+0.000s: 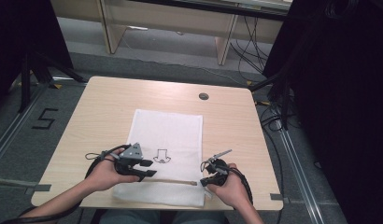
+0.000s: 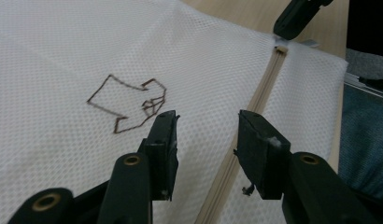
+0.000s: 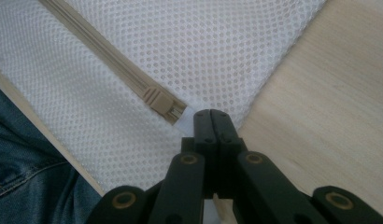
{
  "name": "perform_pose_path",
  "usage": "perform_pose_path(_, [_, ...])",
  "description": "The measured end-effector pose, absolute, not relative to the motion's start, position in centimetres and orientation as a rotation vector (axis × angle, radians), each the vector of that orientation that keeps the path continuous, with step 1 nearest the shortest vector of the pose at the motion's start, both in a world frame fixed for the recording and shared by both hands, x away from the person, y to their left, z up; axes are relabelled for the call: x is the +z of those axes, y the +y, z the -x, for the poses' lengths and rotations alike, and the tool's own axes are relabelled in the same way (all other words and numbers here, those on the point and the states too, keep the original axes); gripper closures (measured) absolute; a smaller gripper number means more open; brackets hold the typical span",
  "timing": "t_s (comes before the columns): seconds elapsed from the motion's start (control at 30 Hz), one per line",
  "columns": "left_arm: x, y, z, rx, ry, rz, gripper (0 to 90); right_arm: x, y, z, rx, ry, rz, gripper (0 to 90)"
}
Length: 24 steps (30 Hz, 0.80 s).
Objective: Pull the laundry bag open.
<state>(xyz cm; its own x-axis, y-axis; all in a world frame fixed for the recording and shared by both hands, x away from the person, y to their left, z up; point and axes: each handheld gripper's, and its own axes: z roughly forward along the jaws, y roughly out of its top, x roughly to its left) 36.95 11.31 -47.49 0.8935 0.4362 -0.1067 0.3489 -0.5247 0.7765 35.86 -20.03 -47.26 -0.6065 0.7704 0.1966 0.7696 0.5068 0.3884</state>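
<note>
The right gripper (image 3: 212,113) is pinched tight on the mesh bag (image 1: 167,135) at the end of its beige zipper (image 3: 105,56), near the table's (image 1: 101,100) front edge. The left gripper (image 2: 206,126) hovers half-spread astride the zipper (its pads touch nothing), beside a drawn brown outline (image 2: 129,102).

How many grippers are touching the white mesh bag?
1. The right gripper is shut on the mesh bag at the zipper's end; the left gripper hovers open over the zipper.
</note>
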Motion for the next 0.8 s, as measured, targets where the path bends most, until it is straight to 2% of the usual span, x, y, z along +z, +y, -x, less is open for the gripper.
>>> perform_pose_path(0.33, [-47.6, 5.9, -36.6, 0.078, 0.419, -2.224, 59.1, -48.0, -19.7, -35.9, 0.681, 2.743, -1.376, 90.0])
perform_pose_path(0.8, [-48.7, 0.7, -36.7, 0.046, 0.277, -2.314, 63.2, -48.2, -19.2, -35.8, 0.648, 2.754, -1.347, 90.0])
